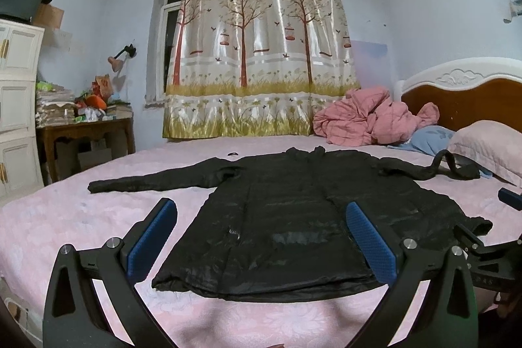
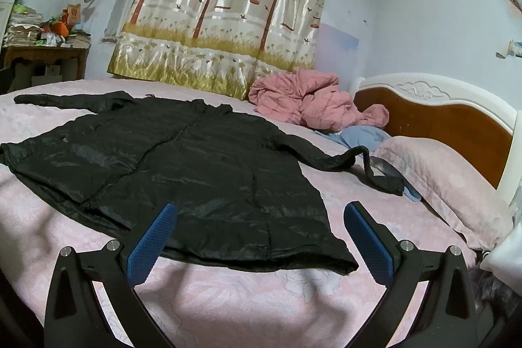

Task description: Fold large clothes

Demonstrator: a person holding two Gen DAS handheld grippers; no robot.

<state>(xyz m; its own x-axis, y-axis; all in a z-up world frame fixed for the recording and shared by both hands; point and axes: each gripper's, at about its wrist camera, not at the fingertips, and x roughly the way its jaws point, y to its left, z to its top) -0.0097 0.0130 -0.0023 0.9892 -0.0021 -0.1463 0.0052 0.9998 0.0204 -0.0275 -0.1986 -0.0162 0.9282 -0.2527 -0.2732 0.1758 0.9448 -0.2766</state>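
Your left gripper (image 1: 261,229) hovers above the near hem of the black jacket (image 1: 293,211), its blue-padded fingers (image 1: 153,237) spread wide and holding nothing. Your right gripper (image 2: 259,229) is likewise spread wide and empty, poised over the jacket's near right corner, one pad above the fabric and the other above bare sheet. The jacket lies flat and unfolded on the pink bed sheet (image 1: 65,217), front side up with the collar pointing away from you toward the tree-print curtain (image 1: 257,48). Its left sleeve (image 1: 156,176) stretches straight out across the sheet, while the right sleeve (image 2: 355,165) runs out toward the pink pillow (image 2: 450,178), where its cuff end bends and lies against the pillow's edge. Beyond the jacket, a crumpled pink quilt (image 2: 310,100) is heaped near the wooden headboard (image 2: 440,119), with a blue cloth (image 2: 359,134) just beside it. At the right edge of the left wrist view you can see part of the other gripper's black frame.
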